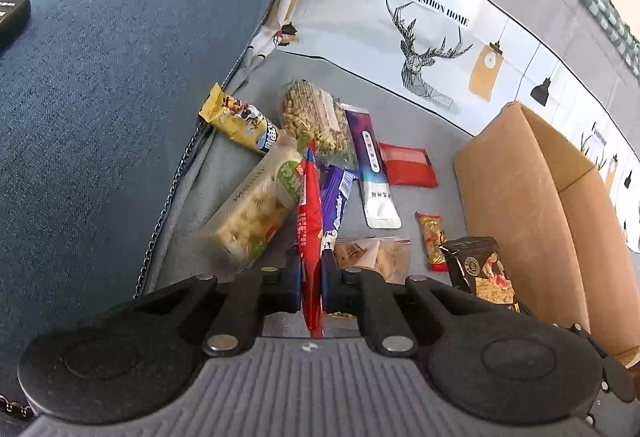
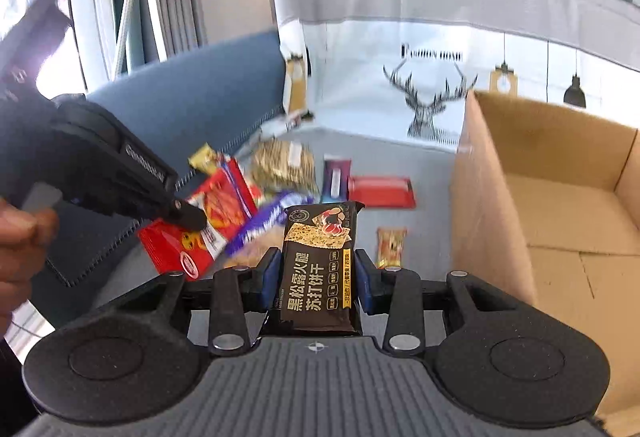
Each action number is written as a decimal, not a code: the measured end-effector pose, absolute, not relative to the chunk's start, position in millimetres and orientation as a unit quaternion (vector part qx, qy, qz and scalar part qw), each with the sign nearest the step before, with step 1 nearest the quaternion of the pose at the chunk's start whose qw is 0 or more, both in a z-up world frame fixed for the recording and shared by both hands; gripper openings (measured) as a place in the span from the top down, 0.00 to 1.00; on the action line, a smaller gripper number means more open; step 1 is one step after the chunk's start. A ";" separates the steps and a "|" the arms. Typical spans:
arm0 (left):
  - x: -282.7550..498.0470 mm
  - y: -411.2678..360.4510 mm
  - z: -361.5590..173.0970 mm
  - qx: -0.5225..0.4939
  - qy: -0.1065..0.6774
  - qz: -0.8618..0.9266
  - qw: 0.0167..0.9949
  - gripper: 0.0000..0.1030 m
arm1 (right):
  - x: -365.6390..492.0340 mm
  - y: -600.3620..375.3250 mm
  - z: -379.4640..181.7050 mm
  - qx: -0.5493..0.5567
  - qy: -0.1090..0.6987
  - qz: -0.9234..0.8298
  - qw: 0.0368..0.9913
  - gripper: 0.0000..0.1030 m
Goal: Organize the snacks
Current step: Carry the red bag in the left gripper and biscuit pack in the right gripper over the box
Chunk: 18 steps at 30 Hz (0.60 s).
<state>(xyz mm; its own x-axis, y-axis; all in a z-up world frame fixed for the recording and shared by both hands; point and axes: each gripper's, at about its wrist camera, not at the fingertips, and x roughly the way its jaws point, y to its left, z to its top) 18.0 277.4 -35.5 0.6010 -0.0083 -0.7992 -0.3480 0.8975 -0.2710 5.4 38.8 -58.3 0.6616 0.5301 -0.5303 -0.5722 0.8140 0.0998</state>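
Loose snacks lie on a grey sofa cover (image 1: 432, 141). My left gripper (image 1: 311, 257) is shut on a red snack packet (image 1: 310, 221), seen edge-on between the blue pads. In the right wrist view that left gripper (image 2: 188, 215) holds the same red packet (image 2: 224, 209) above the pile. My right gripper (image 2: 318, 255) is shut on a black cracker packet (image 2: 316, 269), held upright. The black cracker packet (image 1: 480, 269) also shows in the left wrist view, beside an open cardboard box (image 2: 568, 205) at the right.
On the cover lie a yellow packet (image 1: 236, 121), a clear pack of nut bars (image 1: 316, 117), a puffed-rice pack (image 1: 256, 213), a purple bar (image 1: 338, 197), a purple-white sachet (image 1: 372, 169), a flat red packet (image 1: 406, 165) and an orange candy (image 1: 432, 239). A blue cushion (image 1: 120, 117) rises at left.
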 end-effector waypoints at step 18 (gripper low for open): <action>15.9 248.4 11.1 -0.215 0.324 0.078 0.918 0.91 | 9.3 -3.5 7.4 0.010 0.210 0.300 0.931 0.61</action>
